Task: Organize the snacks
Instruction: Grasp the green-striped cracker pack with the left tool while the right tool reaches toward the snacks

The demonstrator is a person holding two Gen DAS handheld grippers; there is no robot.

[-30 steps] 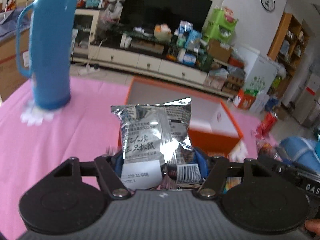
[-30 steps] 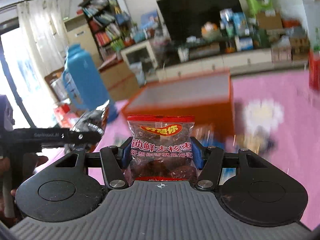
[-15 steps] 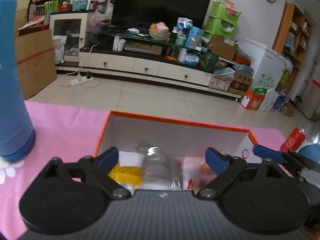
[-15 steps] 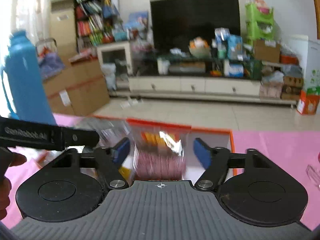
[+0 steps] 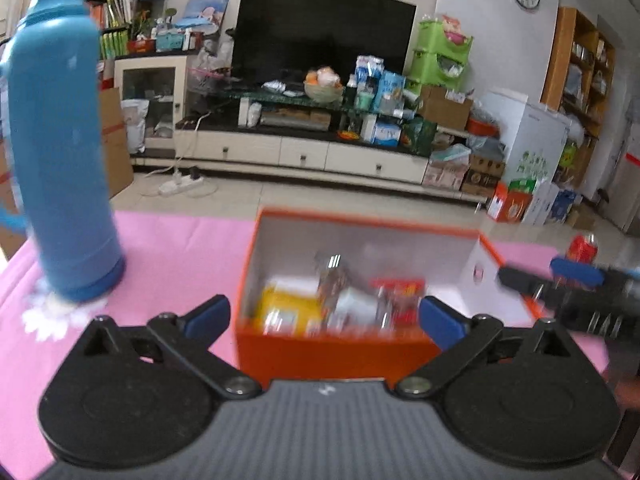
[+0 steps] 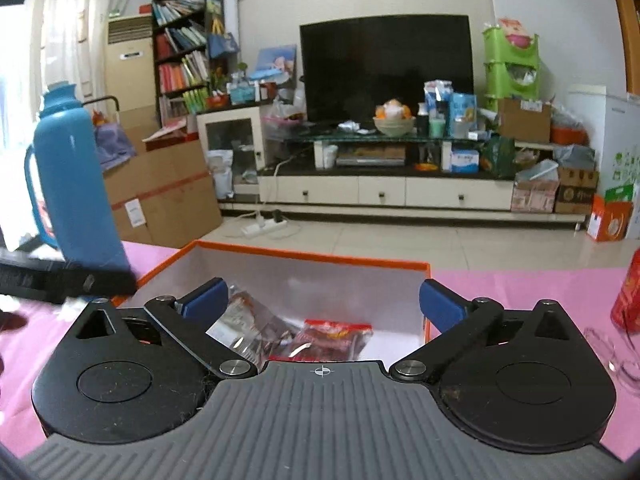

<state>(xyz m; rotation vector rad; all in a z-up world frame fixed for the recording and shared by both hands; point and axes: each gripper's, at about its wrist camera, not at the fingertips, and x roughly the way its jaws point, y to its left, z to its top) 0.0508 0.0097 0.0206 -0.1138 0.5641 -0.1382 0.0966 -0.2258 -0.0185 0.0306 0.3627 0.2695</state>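
Right wrist view: both the right gripper (image 6: 322, 308) and left gripper (image 5: 324, 318) gape empty, the orange box (image 6: 304, 257) of snacks (image 6: 332, 338) lying just ahead and below.

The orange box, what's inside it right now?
Inside the orange box: a red packet, a silver packet and a yellow packet. Anything beneath them is covered.
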